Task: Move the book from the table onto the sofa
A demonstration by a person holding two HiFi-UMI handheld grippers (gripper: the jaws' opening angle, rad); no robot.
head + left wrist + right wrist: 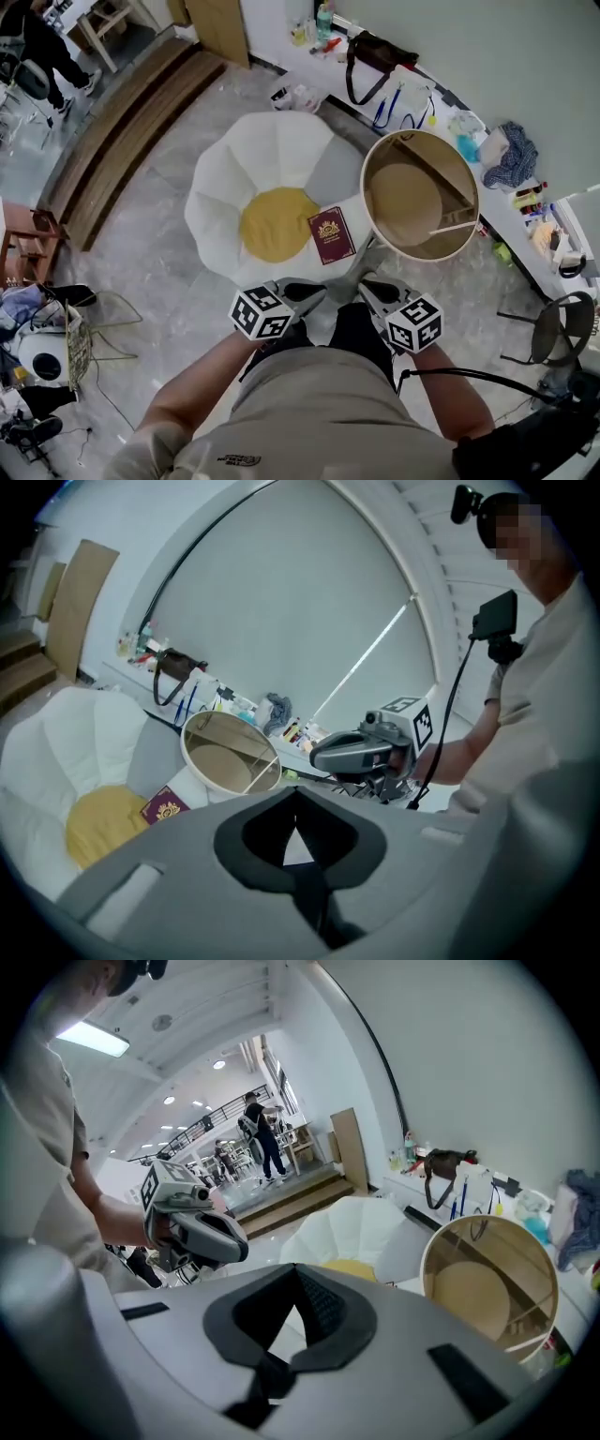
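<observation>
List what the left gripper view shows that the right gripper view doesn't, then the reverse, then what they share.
Only the left gripper view: the book, lying on the sofa beside the yellow cushion, and the right gripper.
Only the right gripper view: the left gripper, the wooden steps and a person standing far back.
Both: the sofa, the yellow cushion and the round wooden table. Each view shows its own jaws closed with nothing between them.
</observation>
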